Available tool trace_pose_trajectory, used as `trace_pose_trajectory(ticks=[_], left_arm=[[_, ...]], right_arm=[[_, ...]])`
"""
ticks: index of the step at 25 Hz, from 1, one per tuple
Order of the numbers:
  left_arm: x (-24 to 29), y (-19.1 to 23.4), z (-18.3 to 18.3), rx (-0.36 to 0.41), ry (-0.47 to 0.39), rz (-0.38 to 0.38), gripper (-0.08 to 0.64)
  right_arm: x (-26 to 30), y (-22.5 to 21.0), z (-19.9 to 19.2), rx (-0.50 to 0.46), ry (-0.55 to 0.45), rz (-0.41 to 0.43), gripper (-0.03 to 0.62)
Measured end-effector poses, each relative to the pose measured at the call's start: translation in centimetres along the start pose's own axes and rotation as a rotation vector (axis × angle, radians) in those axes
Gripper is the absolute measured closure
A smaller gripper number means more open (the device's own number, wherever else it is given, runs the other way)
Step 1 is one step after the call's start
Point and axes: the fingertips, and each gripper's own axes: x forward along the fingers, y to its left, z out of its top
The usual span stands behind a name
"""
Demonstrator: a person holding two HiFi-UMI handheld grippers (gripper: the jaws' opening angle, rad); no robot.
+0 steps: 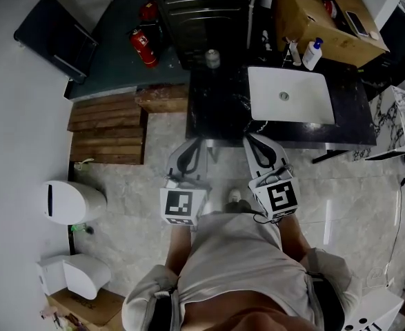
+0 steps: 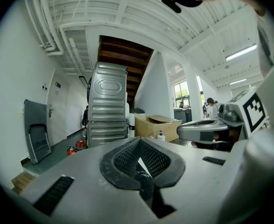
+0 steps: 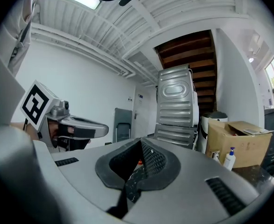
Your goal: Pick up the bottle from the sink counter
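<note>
Wooden pallets (image 1: 107, 128): 2 stacks on the floor, left of the sink counter (image 1: 216, 112).
Fire extinguisher (image 1: 143, 47): red, on the dark floor beyond the pallets.
Left gripper (image 1: 192, 143): held low at the counter's front edge, jaws pressed together, nothing between them.
Right gripper (image 1: 254, 139): just beside it, jaws likewise closed and empty.
Basin (image 1: 305, 95): white, set into the counter.
Bottle (image 1: 312, 54): white with a blue pump, upright at the counter's back edge behind the basin, just beside the cardboard box (image 1: 326, 26), well apart from both grippers.

Bottle (image 1: 312, 55) label too small to read (cardboard box (image 1: 330, 19) cut off above).
</note>
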Motion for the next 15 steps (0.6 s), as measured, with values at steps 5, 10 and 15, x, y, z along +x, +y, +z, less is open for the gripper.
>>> trace_pose_trajectory(ticks=[5, 10, 15], left_arm=[[1.1, 0.2, 0.2, -0.004, 0.002, 0.023, 0.558], [2.0, 0.9, 0.2, -0.005, 0.004, 0.045, 0.558], [3.2, 1.3, 0.3, 0.001, 0.007, 0.056, 0.558]], right_arm=[[0.9, -1.0, 0.0, -0.003, 0.002, 0.020, 0.601], [2.0, -1.6, 0.2, -0.001, -0.014, 0.036, 0.601], [3.1, -2.5, -0.1, -0.003, -0.011, 0.043, 0.601]])
